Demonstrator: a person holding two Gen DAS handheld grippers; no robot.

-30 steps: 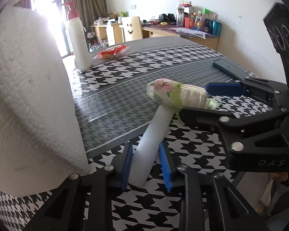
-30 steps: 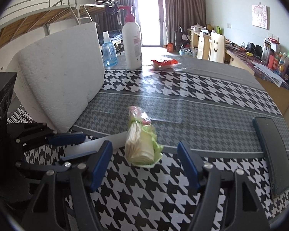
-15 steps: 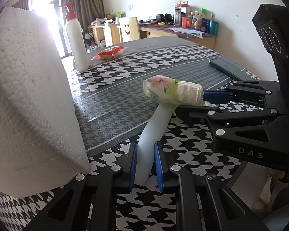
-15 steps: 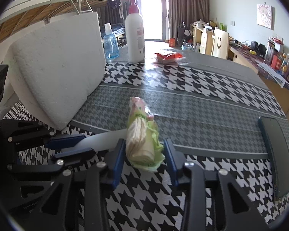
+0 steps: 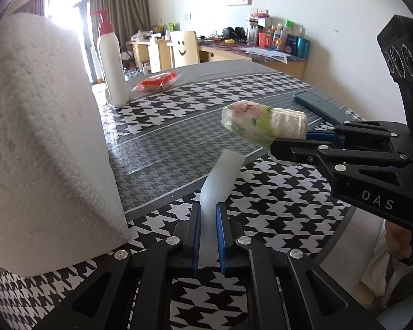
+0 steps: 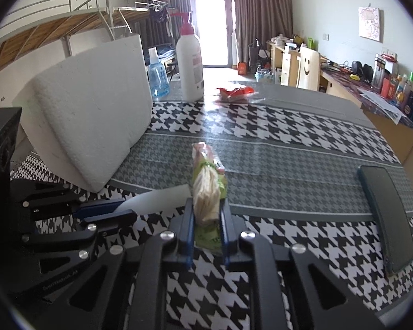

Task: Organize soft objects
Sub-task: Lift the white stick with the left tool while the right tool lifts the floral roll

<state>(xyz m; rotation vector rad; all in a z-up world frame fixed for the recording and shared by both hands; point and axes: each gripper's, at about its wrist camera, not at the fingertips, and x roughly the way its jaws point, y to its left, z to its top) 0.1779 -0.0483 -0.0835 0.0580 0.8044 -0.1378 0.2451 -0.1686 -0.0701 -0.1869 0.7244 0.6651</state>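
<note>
My left gripper (image 5: 208,233) is shut on a white foam strip (image 5: 220,178) that juts forward over the houndstooth table. My right gripper (image 6: 206,228) is shut on a floral green tissue pack (image 6: 208,189) and holds it lifted off the table; the pack also shows in the left wrist view (image 5: 258,125), just above the strip's far end. A big white foam block (image 5: 41,143) stands at the left, also seen in the right wrist view (image 6: 96,112).
A white pump bottle (image 6: 190,63), a blue spray bottle (image 6: 157,74) and a red snack packet (image 6: 235,92) stand at the far side. A dark phone (image 6: 385,214) lies at the right. The table edge (image 5: 341,233) is near on the right.
Both grippers closed: the left on the foam strip, the right on the tissue pack. The pack has risen off the strip and the table.
</note>
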